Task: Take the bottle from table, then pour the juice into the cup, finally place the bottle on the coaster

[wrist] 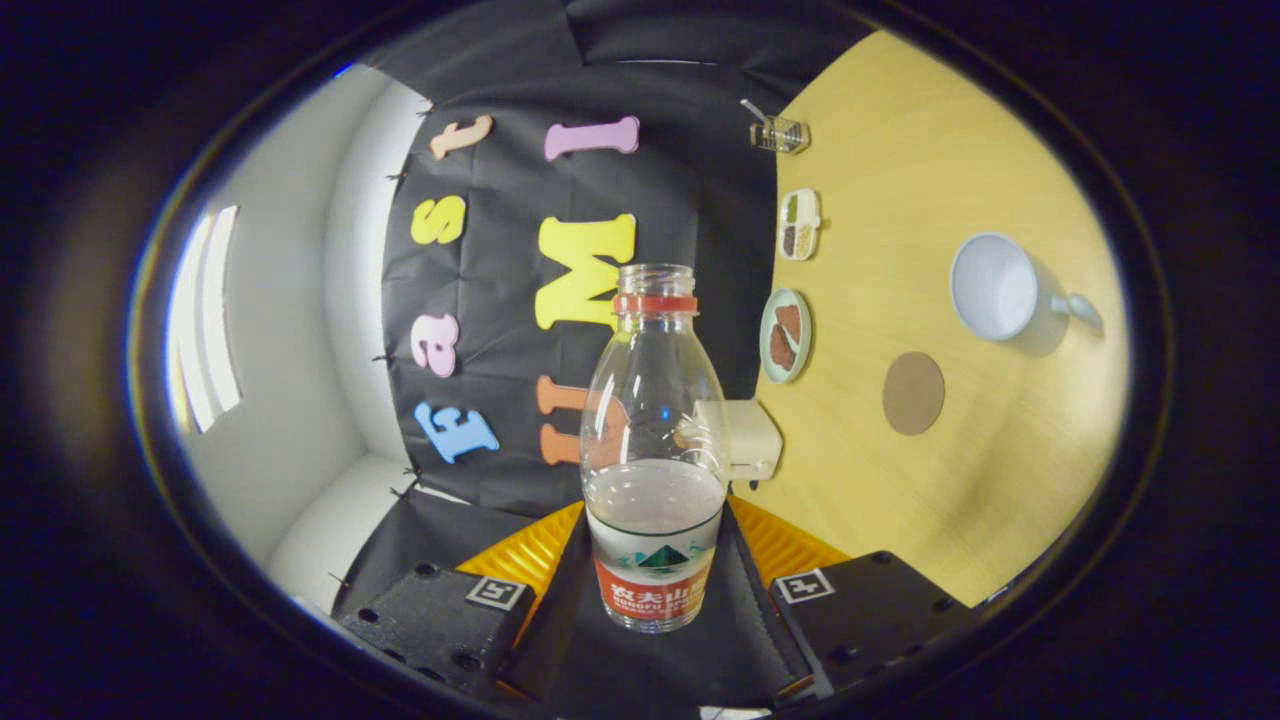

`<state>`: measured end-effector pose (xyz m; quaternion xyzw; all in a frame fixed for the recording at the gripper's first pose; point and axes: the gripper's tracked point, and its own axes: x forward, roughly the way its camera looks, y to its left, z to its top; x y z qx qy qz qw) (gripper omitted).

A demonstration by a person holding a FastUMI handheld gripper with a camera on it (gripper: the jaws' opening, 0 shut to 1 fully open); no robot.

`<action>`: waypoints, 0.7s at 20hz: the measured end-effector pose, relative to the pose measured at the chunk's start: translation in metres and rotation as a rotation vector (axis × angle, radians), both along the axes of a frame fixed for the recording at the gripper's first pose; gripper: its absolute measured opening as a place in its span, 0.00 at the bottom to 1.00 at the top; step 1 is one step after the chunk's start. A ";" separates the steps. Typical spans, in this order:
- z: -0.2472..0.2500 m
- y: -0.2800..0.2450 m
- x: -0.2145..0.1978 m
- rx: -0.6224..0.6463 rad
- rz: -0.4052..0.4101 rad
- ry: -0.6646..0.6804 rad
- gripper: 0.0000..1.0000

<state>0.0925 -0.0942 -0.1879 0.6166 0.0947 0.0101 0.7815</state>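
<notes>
- The gripper view rides on the gripper (655, 600) and looks forward along its two fingers, which close on the bottle (654, 450) right in front of the lens.
- The camera is rolled sideways, so the wooden tabletop (960, 480) stands like a wall beside the bottle.
- The tabletop's far edge meets the booth's black cloth wall (500, 150); cup (993, 286) and coaster (913, 392) lie well beyond the fingers.

On the table (960, 480) — plate (785, 335), divided dish (799, 223), glass container (780, 133).
</notes>
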 end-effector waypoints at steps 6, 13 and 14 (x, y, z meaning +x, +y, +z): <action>0.025 0.006 -0.005 -0.453 0.083 -0.026 0.76; 0.072 -0.014 -0.031 -1.004 0.046 -0.038 0.76; 0.078 -0.014 -0.032 -1.065 0.033 -0.048 0.76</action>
